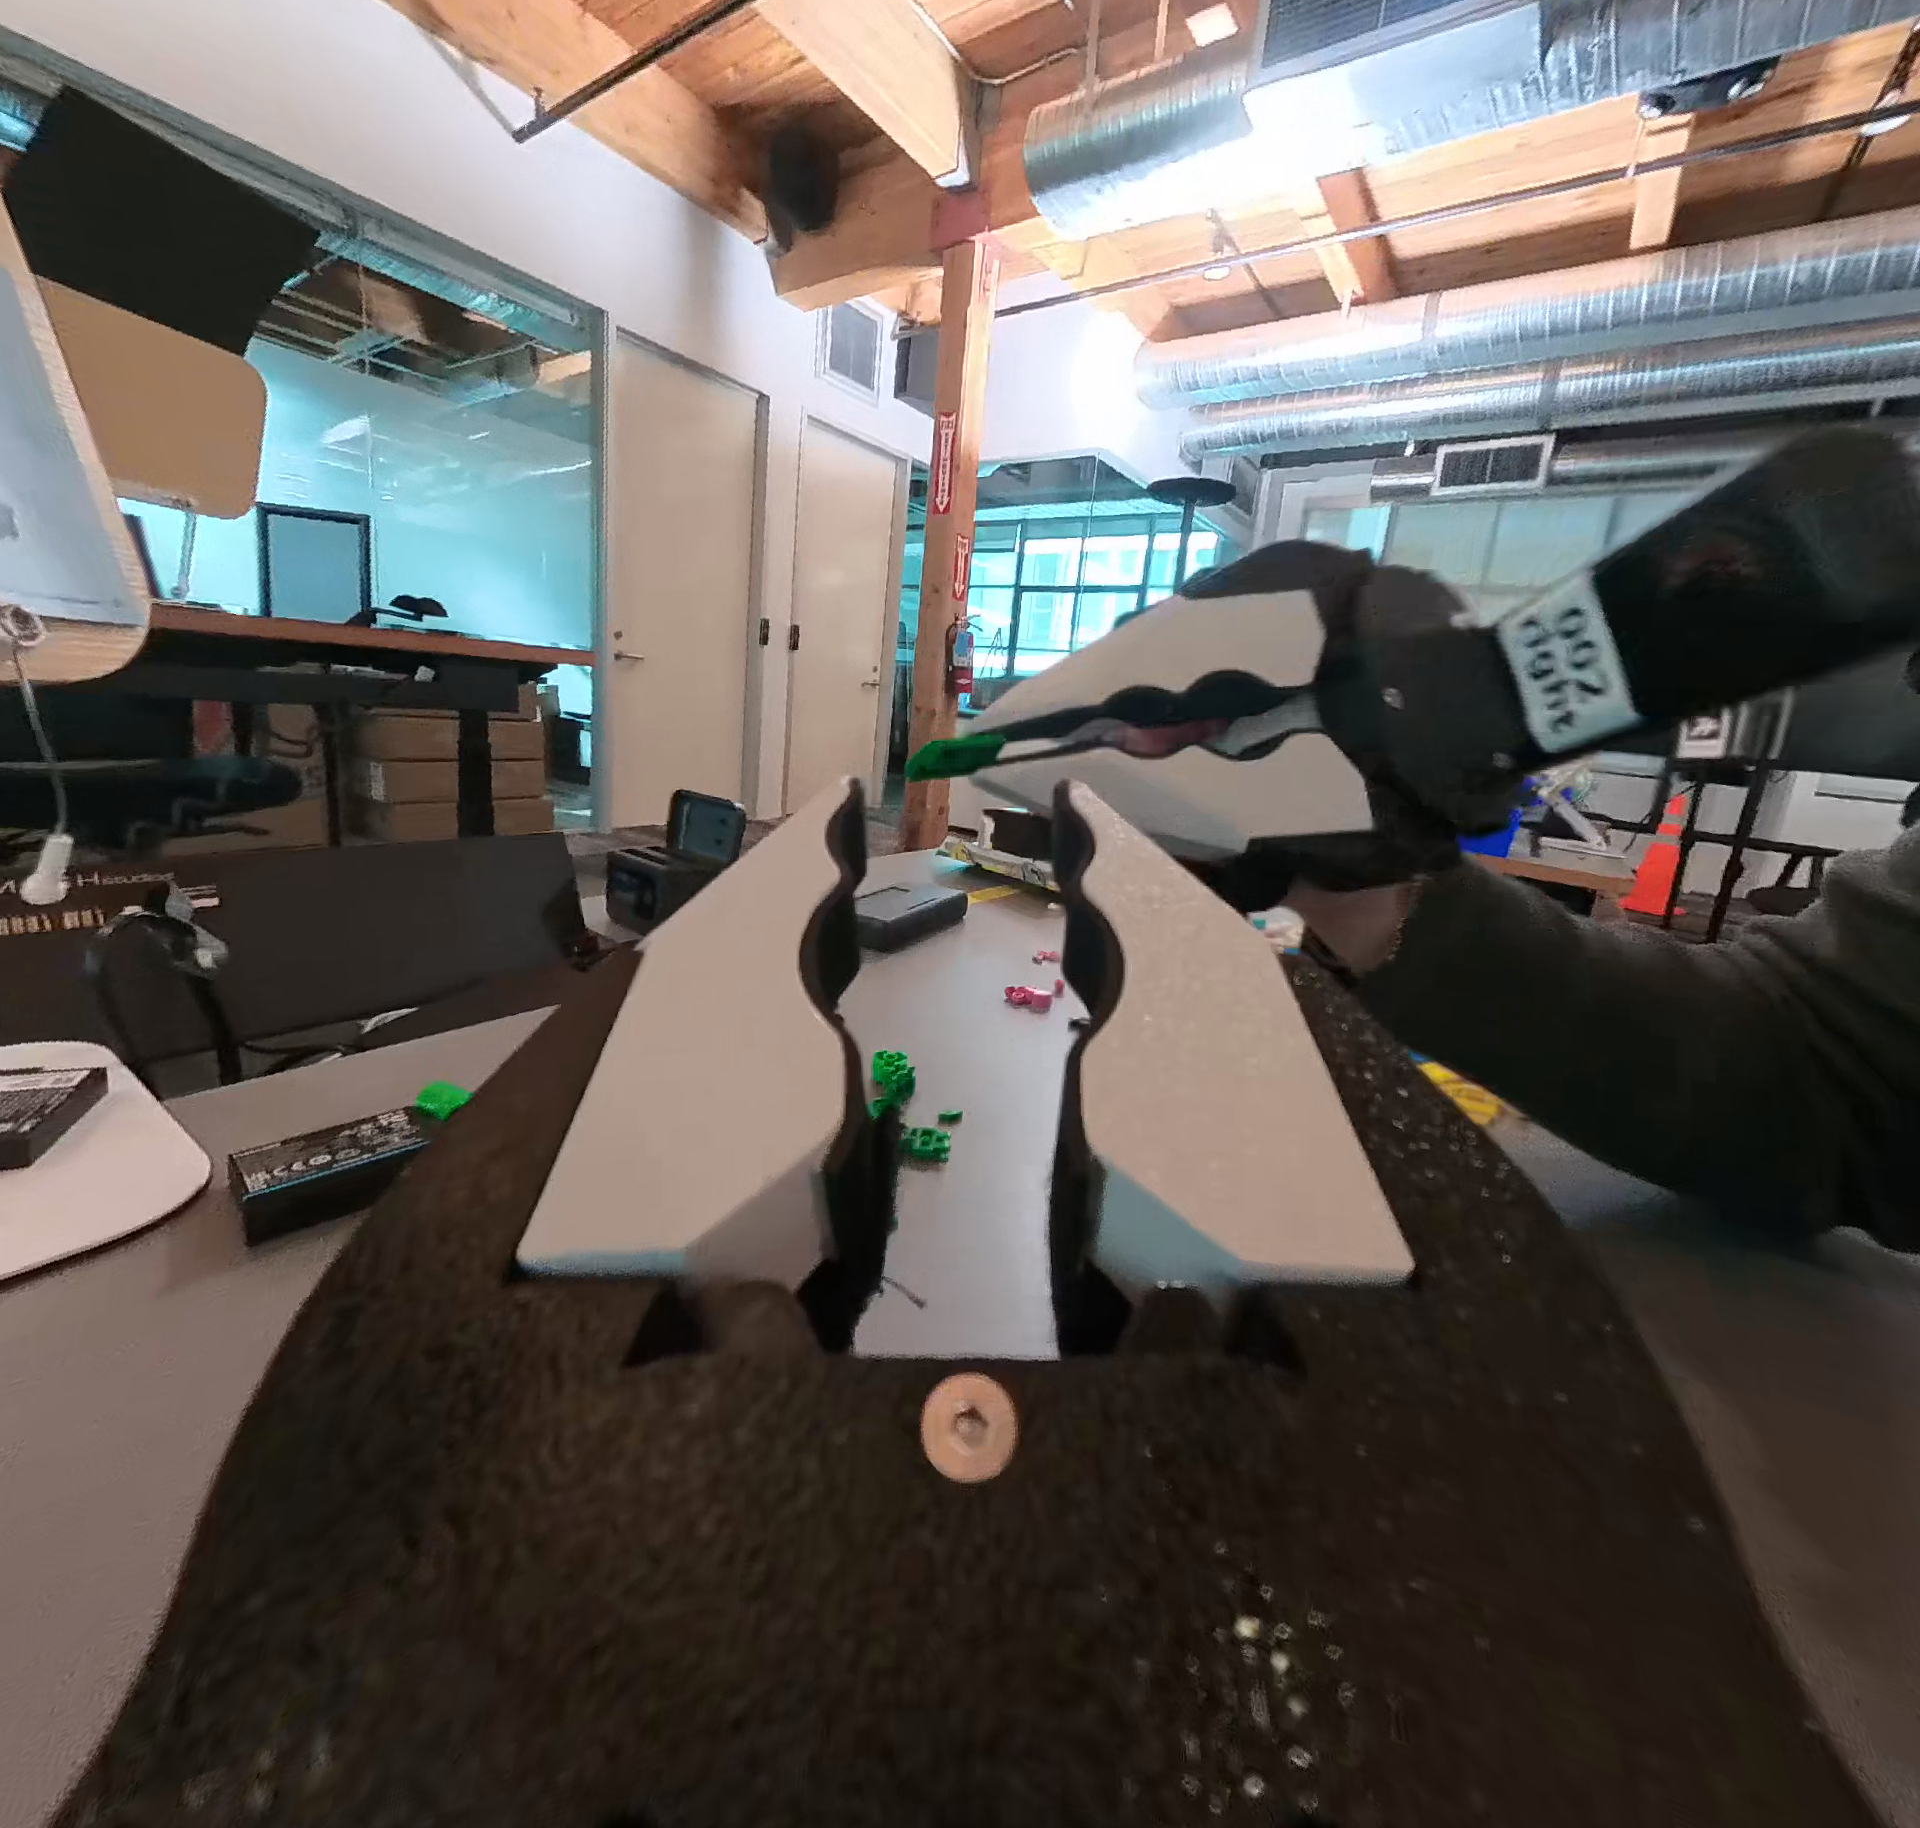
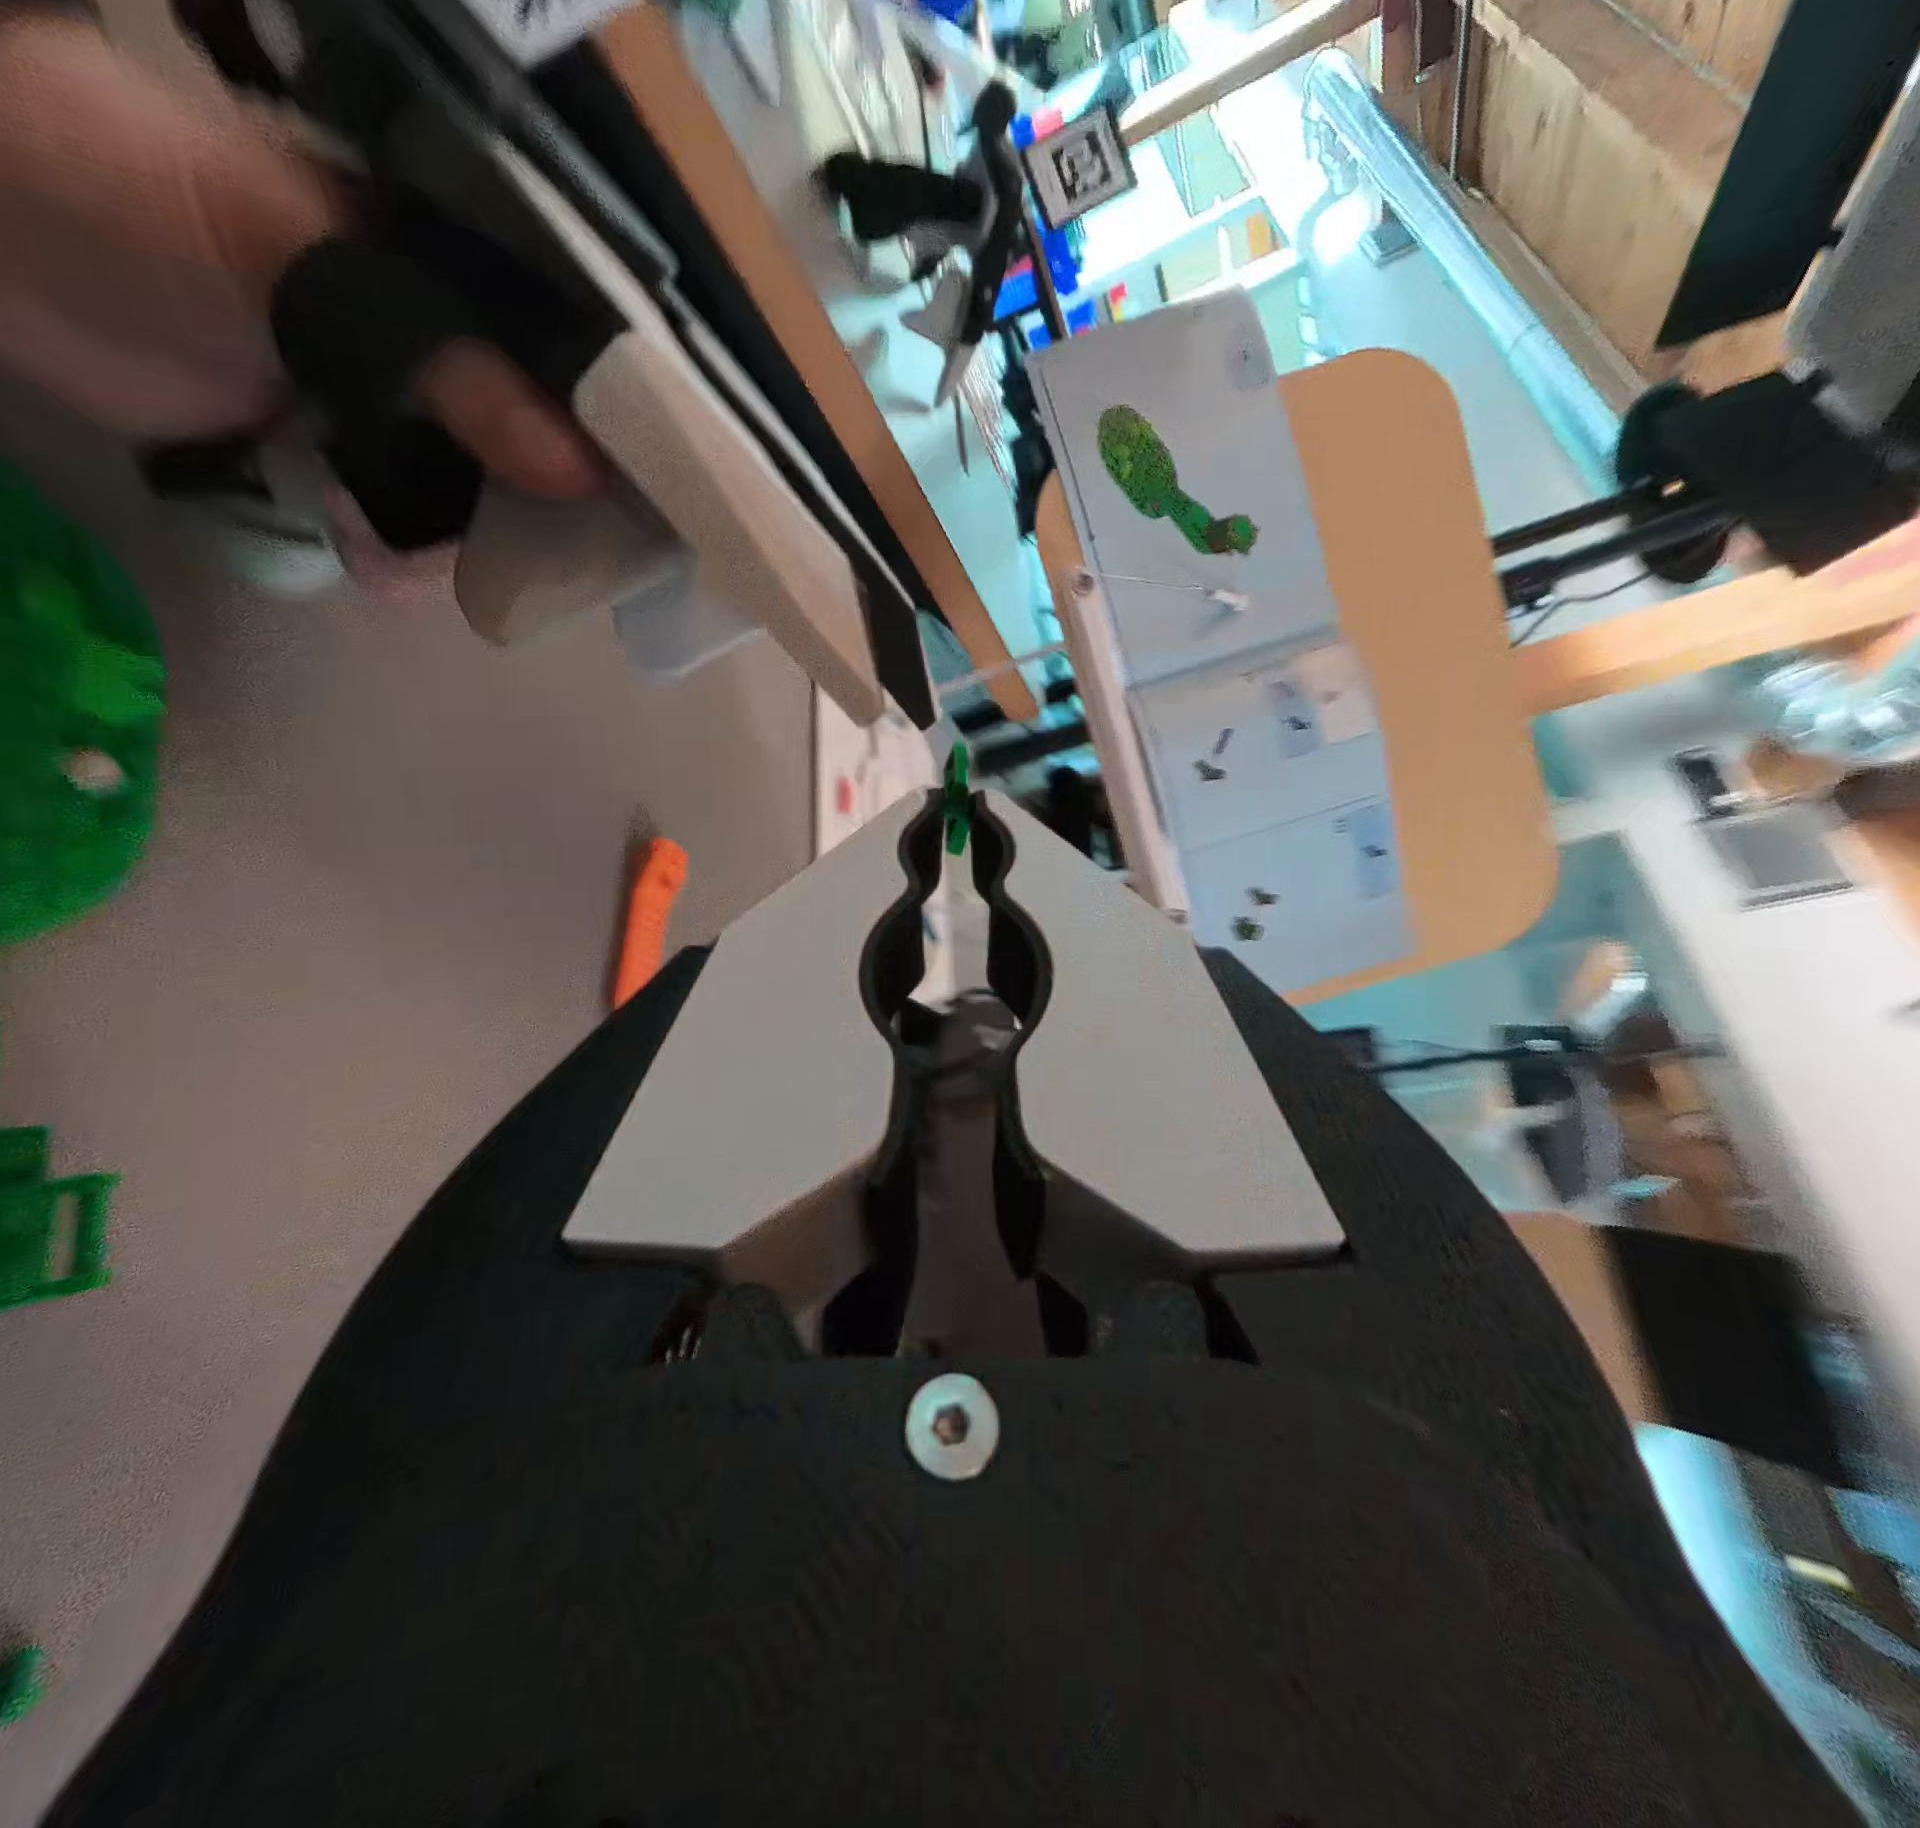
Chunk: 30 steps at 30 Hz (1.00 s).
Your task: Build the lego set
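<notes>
My right gripper [image 2: 958, 804] is shut on a small green lego piece [image 2: 955, 799] pinched at its tips. In the left wrist view the right gripper [image 1: 982, 755] comes in from the right, held in the air with the green piece [image 1: 948, 756] sticking out. My left gripper [image 1: 961, 802] is open and empty, raised above the grey table [image 1: 956, 1259]. Loose green lego pieces [image 1: 904, 1103] and pink pieces [image 1: 1029, 994] lie on the table below. In the right wrist view the left gripper [image 2: 894, 708] shows at upper left, close to my tips.
A black charger brick [image 1: 322, 1165] and a green piece [image 1: 442, 1098] lie at left. A dark box [image 1: 904, 911] sits farther back. A large green lego part [image 2: 62, 708], an orange tool [image 2: 644, 916] and an instruction sheet on a stand [image 2: 1226, 615] show in the right wrist view. Only a small space, under 4 cm, lies between the two pairs of fingers.
</notes>
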Tool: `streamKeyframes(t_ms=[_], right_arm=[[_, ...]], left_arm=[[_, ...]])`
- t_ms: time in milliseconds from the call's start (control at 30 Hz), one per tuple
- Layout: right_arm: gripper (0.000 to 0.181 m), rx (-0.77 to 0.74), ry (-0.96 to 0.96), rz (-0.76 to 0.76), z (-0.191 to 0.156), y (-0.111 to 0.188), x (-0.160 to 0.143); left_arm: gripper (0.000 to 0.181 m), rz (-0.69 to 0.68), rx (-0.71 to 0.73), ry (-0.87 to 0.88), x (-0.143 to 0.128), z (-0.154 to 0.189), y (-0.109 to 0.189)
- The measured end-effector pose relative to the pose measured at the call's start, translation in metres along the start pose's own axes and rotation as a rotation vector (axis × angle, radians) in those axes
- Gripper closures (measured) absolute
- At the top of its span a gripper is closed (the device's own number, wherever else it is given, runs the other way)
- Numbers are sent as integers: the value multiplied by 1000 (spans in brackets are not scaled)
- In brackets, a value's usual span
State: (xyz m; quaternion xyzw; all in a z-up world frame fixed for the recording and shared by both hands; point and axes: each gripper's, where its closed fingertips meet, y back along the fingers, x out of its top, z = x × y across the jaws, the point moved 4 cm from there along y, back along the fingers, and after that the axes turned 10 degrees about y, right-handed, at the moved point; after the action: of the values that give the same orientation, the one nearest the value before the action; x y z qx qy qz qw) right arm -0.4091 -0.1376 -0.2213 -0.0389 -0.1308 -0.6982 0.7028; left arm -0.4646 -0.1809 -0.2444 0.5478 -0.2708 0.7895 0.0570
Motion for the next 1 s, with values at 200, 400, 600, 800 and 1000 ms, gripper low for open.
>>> streamKeyframes(t_ms=[200, 400, 600, 800, 1000], right_arm=[[179, -34, 323, -108, -16, -10, 12], [179, -39, 396, -153, -20, -12, 8], [179, -38, 444, -184, -23, -14, 6], [179, -64, 452, -180, -23, -15, 7], [178, -109, 424, -140, -19, -14, 11]], left_arm=[[158, -1, 50, -12, -2, -4, 0], [165, -32, 67, -36, -5, -4, -1], [167, -72, 101, -66, -8, -7, -1], [168, -71, 109, -64, -6, -9, 0], [168, -27, 71, -38, -1, -6, 1]])
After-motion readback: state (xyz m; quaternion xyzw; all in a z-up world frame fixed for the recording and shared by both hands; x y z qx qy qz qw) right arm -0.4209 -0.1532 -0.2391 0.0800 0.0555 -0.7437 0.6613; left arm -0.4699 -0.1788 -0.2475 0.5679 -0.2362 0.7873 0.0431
